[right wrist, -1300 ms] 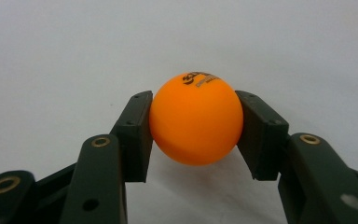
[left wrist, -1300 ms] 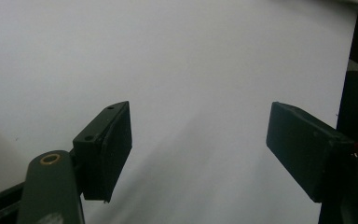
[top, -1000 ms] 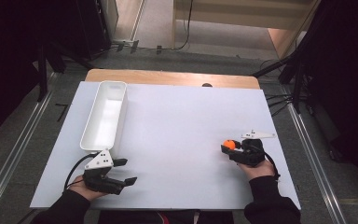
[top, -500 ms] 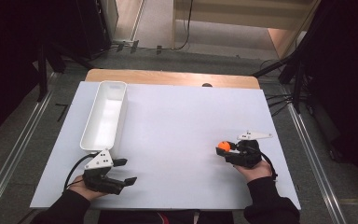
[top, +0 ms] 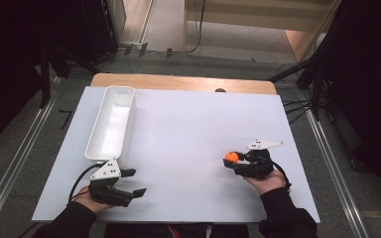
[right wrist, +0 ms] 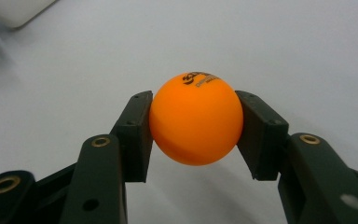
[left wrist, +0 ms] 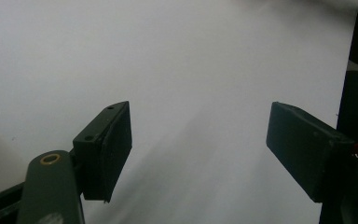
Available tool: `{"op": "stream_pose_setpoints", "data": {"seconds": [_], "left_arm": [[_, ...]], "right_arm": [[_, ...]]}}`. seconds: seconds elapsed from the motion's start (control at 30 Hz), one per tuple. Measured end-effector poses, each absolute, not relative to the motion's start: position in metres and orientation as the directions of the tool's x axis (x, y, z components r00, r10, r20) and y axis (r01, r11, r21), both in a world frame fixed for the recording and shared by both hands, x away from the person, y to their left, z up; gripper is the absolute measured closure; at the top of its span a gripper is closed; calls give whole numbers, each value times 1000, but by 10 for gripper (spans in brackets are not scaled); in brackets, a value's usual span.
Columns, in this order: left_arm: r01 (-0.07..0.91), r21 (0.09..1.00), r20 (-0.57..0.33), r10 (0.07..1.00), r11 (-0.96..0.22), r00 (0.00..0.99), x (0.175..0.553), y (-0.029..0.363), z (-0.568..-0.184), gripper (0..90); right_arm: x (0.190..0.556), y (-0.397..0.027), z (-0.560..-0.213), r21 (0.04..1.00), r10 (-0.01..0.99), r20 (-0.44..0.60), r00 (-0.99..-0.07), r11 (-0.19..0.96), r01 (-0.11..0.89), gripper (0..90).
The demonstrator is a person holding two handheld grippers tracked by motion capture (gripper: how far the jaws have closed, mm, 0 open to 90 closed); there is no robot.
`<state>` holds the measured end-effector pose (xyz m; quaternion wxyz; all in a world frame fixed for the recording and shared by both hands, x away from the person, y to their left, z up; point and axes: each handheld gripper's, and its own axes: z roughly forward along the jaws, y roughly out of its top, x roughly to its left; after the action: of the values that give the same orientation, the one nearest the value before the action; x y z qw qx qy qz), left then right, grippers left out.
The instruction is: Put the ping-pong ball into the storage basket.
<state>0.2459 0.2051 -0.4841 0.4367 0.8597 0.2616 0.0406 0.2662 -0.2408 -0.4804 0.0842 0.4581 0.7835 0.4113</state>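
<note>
bin (top: 111,124) left on table (top: 193,119); ball (top: 232,157) right, well apart

Small orange plastic ball (right wrist: 196,119), smooth, round, dark printed lettering on top. Clamped at mid-height between black fingers (right wrist: 133,135) of right gripper (top: 234,159). Sits at right side of white surface (top: 193,129), toward near edge, well apart from white tray.

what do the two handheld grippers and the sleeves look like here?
Both are black. The left gripper and right gripper each carry a pale grey three-cornered plate on top. A black cable trails from the left one. Close up, the arms have brass-ringed pivot holes and flat rectangular pads. The sleeves are dark.
</note>
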Motion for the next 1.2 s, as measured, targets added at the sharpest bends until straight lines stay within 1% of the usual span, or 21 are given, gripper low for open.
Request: {"op": "stream_pose_setpoints", "data": {"seconds": [0.73,1.2], "left_arm": [[415,773,-153,494,-479,856,246,205,-484,229],[414,775,-151,497,-477,854,246,206,-483,230]], "right_arm": [[265,-219,-476,707,716,254,-651,322,629,488],[269,-208,-473,702,695,253,-673,346,622,488]]}}
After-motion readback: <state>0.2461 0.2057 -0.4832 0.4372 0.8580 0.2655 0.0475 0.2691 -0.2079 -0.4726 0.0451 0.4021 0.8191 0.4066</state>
